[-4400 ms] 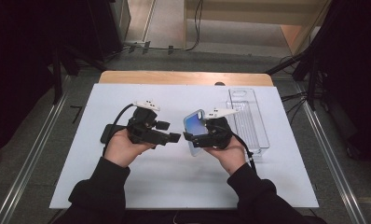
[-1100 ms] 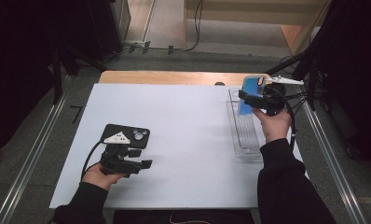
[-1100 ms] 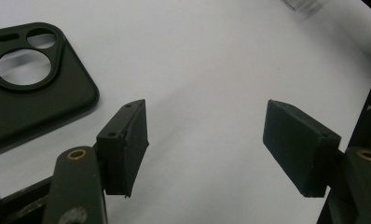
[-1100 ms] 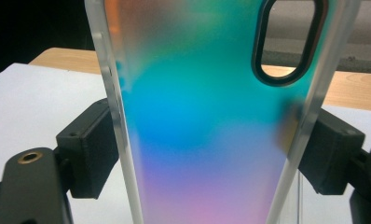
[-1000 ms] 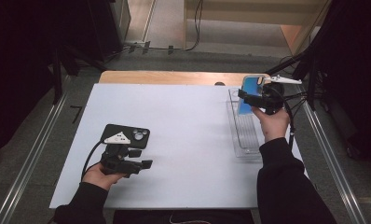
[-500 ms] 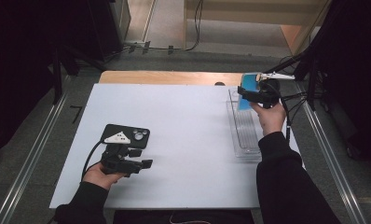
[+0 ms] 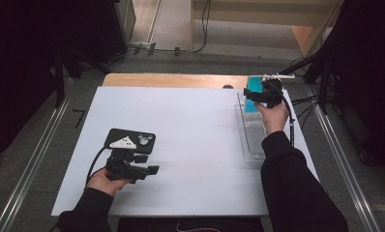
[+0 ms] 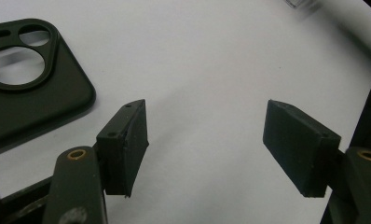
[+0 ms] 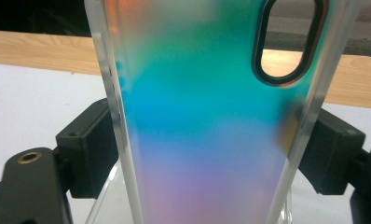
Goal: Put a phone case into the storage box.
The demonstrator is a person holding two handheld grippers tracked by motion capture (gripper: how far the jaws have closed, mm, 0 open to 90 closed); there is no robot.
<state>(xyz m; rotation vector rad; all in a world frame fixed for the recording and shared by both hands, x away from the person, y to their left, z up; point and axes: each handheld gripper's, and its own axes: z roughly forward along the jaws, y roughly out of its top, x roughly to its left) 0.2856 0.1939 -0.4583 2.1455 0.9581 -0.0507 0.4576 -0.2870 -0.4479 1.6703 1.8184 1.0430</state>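
Since a moment ago my right gripper (image 7: 256,94), clamping the iridescent phone case (image 9: 207,121), sank toward the clear tray's (image 7: 252,140) far end; left gripper (image 7: 144,171) gapes empty.

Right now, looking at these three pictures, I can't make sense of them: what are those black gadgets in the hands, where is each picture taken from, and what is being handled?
No robot arm here: a person sits at a white table and holds a hand-operated claw in each hand. The wide picture comes from a camera above the table. The other two come from small cameras riding on the claws, looking out between their black jaws.

The left claw is open with nothing between its jaws, low over the table. Beside it lies a black phone case, flat, with round camera holes.

The right claw is shut on the edges of a shimmering blue-green phone case, held at the far end of a clear plastic tray along the table's right side. Whether the case touches the tray, I cannot tell.
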